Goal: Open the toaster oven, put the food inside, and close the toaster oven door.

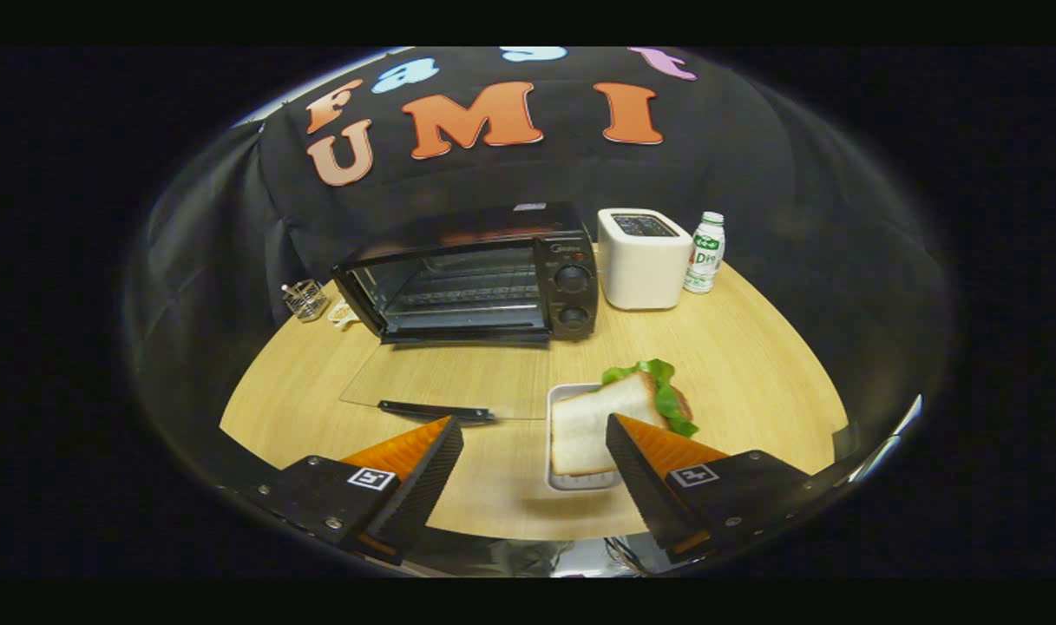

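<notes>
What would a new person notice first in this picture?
The black toaster oven at the back of the wooden table, its glass door folded down flat. Nearer, a sandwich with green lettuce sits in a white tray, just ahead of the open gripper.

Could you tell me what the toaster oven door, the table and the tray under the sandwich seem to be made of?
Toaster oven door: likely clear glass, since the table grain shows through it; dark handle, probably plastic.
Table: light wood or wood-look laminate, matte grain.
Tray: white, probably plastic or ceramic; unclear.
The gripper is open, fingers apart just before the tray.
</notes>
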`<act>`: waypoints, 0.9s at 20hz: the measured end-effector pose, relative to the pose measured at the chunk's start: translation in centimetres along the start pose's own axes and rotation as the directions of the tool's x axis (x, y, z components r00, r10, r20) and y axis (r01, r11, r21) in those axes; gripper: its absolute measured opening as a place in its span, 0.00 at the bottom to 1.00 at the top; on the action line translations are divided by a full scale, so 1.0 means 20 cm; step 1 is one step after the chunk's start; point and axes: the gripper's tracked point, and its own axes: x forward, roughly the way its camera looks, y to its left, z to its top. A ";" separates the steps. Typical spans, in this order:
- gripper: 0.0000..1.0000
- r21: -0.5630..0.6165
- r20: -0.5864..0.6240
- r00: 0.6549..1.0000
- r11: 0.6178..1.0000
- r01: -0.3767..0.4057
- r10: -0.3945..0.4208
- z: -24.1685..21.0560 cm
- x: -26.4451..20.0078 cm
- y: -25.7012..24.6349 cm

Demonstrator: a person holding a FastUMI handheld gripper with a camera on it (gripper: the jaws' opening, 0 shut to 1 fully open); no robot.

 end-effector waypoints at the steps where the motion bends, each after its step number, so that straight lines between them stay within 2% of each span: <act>1: 0.98 -0.011 -0.023 1.000 1.000 -0.007 0.007 -0.01 0.00 -0.05; 4: 0.99 -0.038 -0.086 0.996 0.999 -0.034 0.031 -0.02 0.02 -0.19; 10: 0.99 -0.017 -0.200 0.972 0.991 -0.133 0.127 -0.03 0.17 -0.39; 15: 0.99 0.141 -0.295 0.920 0.964 -0.227 0.259 -0.08 0.30 -0.40; 18: 0.96 0.192 -0.331 0.894 0.949 -0.251 0.303 -0.12 0.33 -0.41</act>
